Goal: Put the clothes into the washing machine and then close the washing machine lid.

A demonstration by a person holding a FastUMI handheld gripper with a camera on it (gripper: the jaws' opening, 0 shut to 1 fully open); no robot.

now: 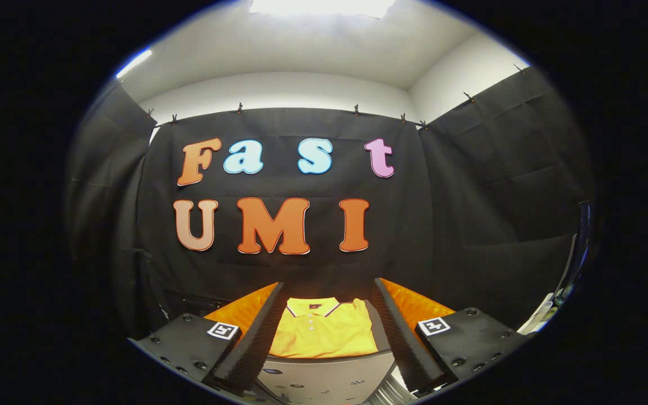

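My claw (324, 332), fingers spread wide and empty, frames the folded yellow polo shirt (324, 334) lying just ahead, bottom centre, collar pointing away from me

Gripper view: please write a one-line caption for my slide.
Open gripper hovering before a folded yellow polo shirt that lies between its fingers.

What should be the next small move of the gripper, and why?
Probably lower the gripper toward the folded yellow polo shirt. Its fingers stand open, apart from the shirt, which lies flat between and beyond them and is not yet gripped.
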